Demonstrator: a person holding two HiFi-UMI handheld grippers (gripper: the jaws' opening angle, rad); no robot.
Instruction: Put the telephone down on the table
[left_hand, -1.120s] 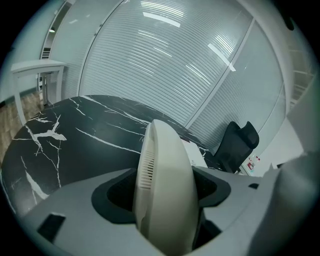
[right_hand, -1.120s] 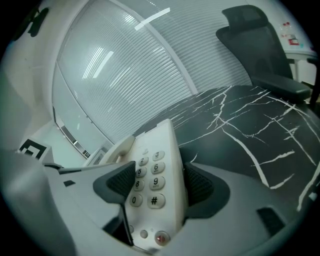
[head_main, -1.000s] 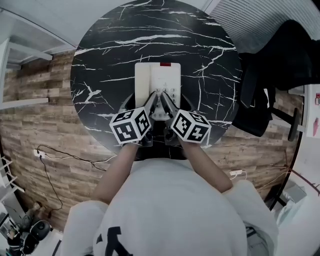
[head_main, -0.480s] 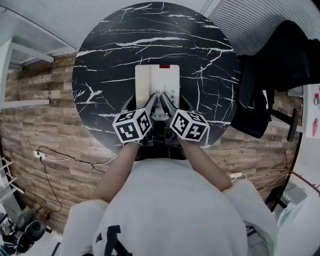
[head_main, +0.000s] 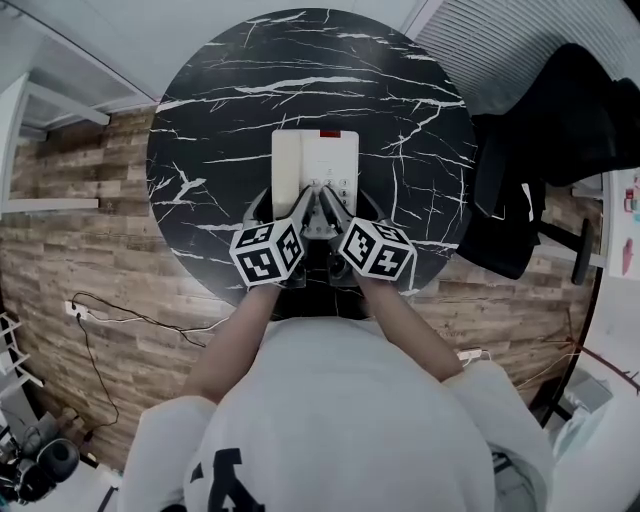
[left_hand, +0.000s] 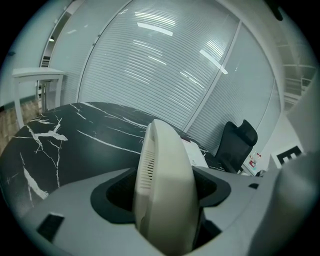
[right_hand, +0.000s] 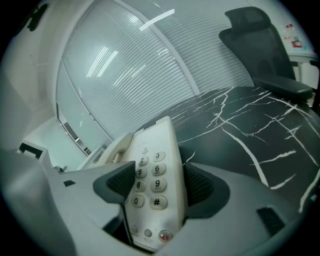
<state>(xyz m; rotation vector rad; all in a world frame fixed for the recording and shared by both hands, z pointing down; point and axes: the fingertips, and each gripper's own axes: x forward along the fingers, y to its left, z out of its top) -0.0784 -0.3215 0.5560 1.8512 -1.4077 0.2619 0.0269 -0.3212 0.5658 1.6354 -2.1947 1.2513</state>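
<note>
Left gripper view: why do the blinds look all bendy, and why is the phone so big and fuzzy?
Left gripper view: the wide lens bows the blinds, bright streaks glare on them, and the telephone sits so close it looms, slightly soft. Right gripper view: same bowing, but the keys are sharp. Head view: floor planks curve near the edges.

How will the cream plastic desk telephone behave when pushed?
Likely rigid: the cream plastic telephone shows no sag, gripped at one end by the left gripper and right gripper. Its handset probably only rests in the cradle, so tilting may dislodge it. Smooth shell might slide on the glossy black marble table.
</note>
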